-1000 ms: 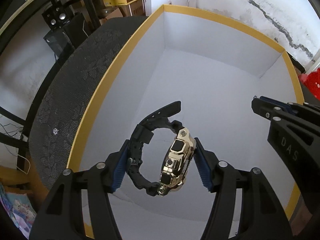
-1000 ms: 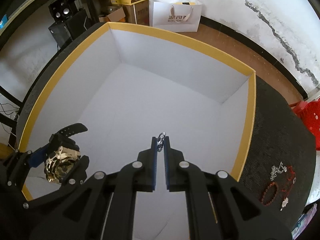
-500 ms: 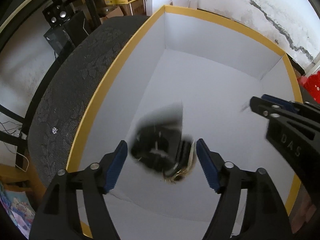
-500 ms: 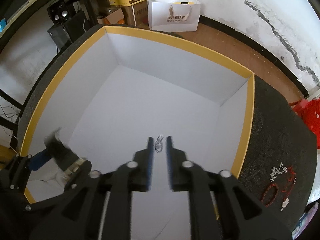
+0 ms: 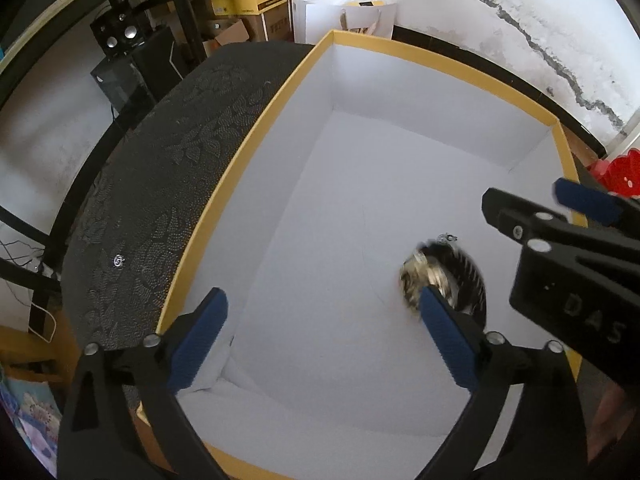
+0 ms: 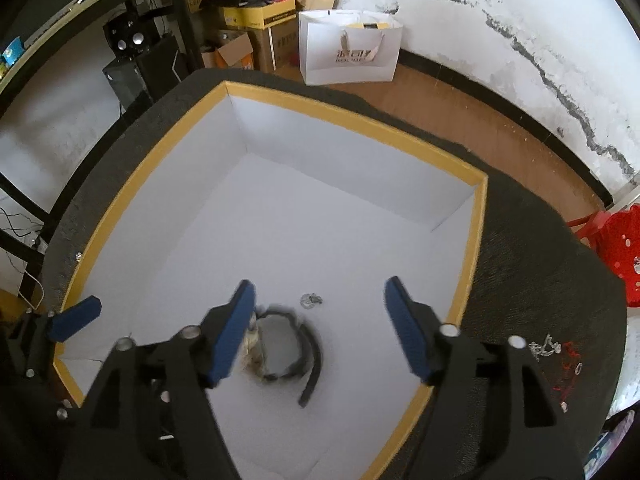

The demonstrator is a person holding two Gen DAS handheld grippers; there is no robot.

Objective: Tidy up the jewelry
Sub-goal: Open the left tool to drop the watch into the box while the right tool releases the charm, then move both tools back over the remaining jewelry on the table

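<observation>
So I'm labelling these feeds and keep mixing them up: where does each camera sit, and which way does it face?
Left wrist: on the left gripper, facing steeply down into the yellow-rimmed box; its jaws are opening, empty; the right gripper intrudes.
Right wrist: on the right gripper, facing down from higher; jaws opening, empty.
Shared: box, watch, small silver piece.
</observation>
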